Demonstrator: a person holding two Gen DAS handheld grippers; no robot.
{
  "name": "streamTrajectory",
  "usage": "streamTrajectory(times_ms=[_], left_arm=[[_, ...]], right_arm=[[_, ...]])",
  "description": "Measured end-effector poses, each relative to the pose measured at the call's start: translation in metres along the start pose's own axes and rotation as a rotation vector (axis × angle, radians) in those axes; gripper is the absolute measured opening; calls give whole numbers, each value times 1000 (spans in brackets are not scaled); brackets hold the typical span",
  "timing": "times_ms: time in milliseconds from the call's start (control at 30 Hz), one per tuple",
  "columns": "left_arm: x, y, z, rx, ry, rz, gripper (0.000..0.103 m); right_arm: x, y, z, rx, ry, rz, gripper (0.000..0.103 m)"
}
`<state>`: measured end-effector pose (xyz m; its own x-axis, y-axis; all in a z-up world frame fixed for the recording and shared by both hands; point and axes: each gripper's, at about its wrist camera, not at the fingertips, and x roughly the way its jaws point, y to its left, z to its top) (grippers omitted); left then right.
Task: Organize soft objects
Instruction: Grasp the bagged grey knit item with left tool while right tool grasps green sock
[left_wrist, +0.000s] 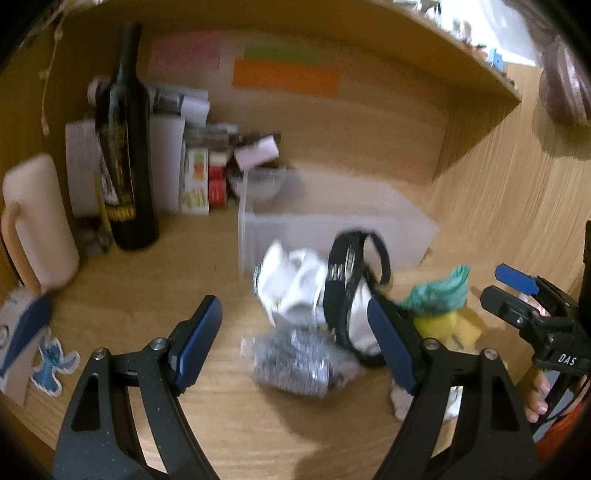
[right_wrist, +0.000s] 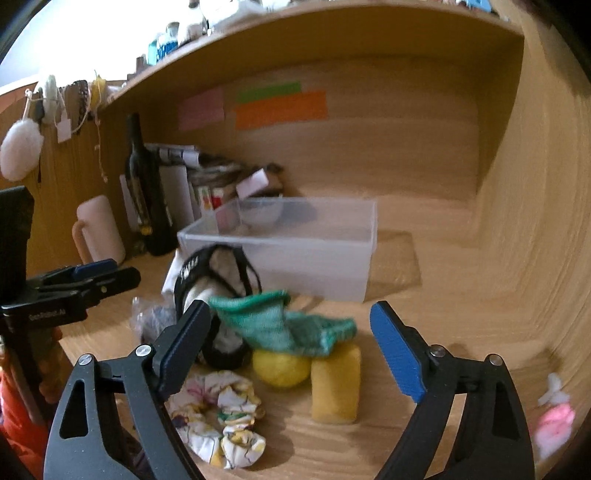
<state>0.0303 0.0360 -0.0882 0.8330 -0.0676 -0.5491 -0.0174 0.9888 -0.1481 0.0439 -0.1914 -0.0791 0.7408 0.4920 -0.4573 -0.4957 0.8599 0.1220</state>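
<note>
A pile of soft things lies on the wooden desk in front of a clear plastic bin. It holds a white cloth, a black strap, a grey speckled bundle, a green knitted cloth, a yellow ball, a yellow sponge and a floral scrunchie. My left gripper is open, its fingers either side of the grey bundle. My right gripper is open over the green cloth and yellow ball.
A dark wine bottle, a cream jug, papers and small boxes stand at the back left. A shelf runs overhead. A pink soft item lies at the right. Stickers lie at the left.
</note>
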Motion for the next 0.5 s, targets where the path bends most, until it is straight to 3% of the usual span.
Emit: streamTrajectory(times_ms=[300, 500], left_arm=[[32, 6, -19, -19, 125, 8, 81], [50, 8, -23, -34, 193, -26, 81]], right_arm=[[24, 3, -5, 18, 57, 38, 87], [35, 6, -5, -5, 102, 50, 60]])
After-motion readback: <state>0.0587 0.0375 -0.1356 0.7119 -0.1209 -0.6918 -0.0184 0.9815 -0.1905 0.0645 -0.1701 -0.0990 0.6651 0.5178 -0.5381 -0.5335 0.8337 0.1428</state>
